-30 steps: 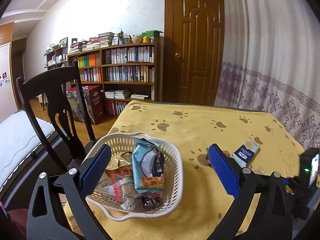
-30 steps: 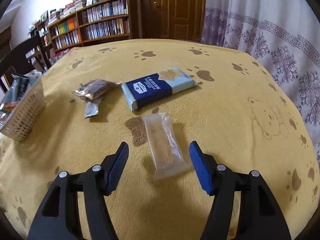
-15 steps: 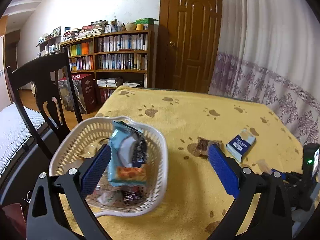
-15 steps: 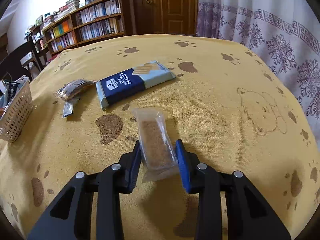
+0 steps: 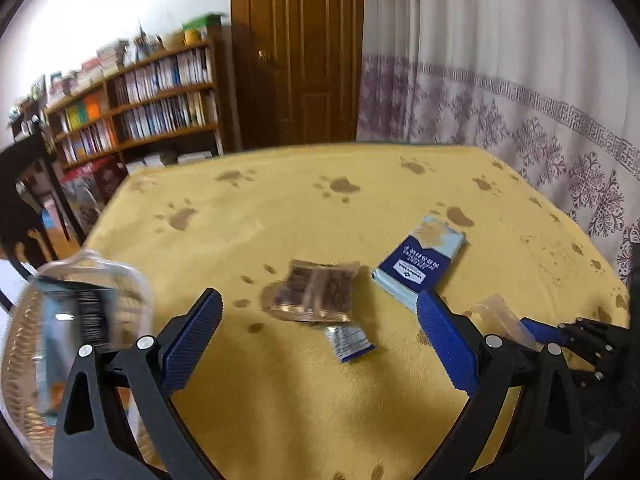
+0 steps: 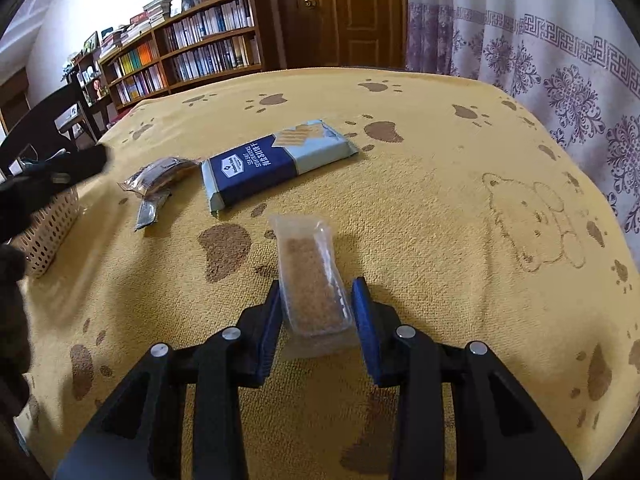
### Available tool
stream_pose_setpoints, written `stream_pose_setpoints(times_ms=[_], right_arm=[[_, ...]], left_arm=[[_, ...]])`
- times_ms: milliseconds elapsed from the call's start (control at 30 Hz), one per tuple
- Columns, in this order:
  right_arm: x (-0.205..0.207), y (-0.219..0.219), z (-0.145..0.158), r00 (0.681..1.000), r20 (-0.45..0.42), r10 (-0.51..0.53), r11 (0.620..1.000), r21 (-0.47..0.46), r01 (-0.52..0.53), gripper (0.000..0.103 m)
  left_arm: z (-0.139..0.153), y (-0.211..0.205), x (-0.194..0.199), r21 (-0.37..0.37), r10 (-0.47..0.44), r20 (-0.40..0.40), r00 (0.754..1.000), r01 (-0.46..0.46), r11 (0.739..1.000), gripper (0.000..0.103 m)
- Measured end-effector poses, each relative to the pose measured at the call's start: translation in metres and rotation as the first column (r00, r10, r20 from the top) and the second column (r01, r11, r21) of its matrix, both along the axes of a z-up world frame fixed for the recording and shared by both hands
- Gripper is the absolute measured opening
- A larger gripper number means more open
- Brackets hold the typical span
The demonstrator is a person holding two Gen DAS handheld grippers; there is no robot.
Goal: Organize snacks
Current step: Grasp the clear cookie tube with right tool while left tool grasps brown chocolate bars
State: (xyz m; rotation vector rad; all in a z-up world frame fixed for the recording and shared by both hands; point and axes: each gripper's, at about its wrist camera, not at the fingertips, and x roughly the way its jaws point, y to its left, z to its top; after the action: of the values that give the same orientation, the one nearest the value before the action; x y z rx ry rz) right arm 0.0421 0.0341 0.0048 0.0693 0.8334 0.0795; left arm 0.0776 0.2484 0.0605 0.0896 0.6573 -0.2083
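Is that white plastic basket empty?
No. The white perforated plastic basket holds a light blue snack packet; blur hides anything else.

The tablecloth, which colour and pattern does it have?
Yellow tablecloth with brown paw prints; right wrist view.

The left hand-held gripper (image 5: 318,336) has two matte black arms that fork outward, each cut with a long teardrop-shaped slot near its base. Round silver screw heads sit in pairs at the joints on each side. Its fingers (image 5: 192,342) carry flat blue pads with a fine ribbed texture.

The right hand-held gripper (image 6: 316,320) is built the same way: black angular linkages with slotted cut-outs, two silver screw heads on each side, and blue pads (image 6: 366,320) along the inner faces of the fingers. Seen from the left wrist, its black body shows a row of small pale screws.
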Motion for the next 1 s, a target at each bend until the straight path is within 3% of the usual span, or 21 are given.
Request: stream_pose_setpoints(times_ms=[100,300,433,600,1000], right_arm=[[0.001,-0.003,-0.001,1.000,0.002,0.003,1.000,0.023,-0.003,0.036],[0.001,-0.008,-0.002,1.000,0.005,0.004,0.998,0.063,-0.005,0.036],[0.001,-0.009,-0.002,1.000,0.007,0.005,0.997,0.074,-0.006,0.036],[0.001,-0.009,-0.002,1.000,0.007,0.005,0.997,0.074,-0.005,0.036],[0.001,-0.009,-0.002,1.000,0.007,0.005,0.997,0.074,-0.005,0.036]], left_arm=[[-0.016,-0.011,0.020,0.036,-0.004,-0.031,1.000,0.005,0.999,0.097],[-0.035,-0.018,0.051,0.064,-0.014,-0.099,0.995,0.020,0.998,0.074],[-0.042,-0.016,0.064,0.064,-0.008,-0.127,0.992,0.016,0.998,0.064],[-0.051,-0.012,0.076,0.037,-0.017,-0.172,0.985,0.024,0.999,0.061],[-0.041,-0.010,0.057,0.001,-0.021,-0.131,0.991,0.021,1.000,0.057]])
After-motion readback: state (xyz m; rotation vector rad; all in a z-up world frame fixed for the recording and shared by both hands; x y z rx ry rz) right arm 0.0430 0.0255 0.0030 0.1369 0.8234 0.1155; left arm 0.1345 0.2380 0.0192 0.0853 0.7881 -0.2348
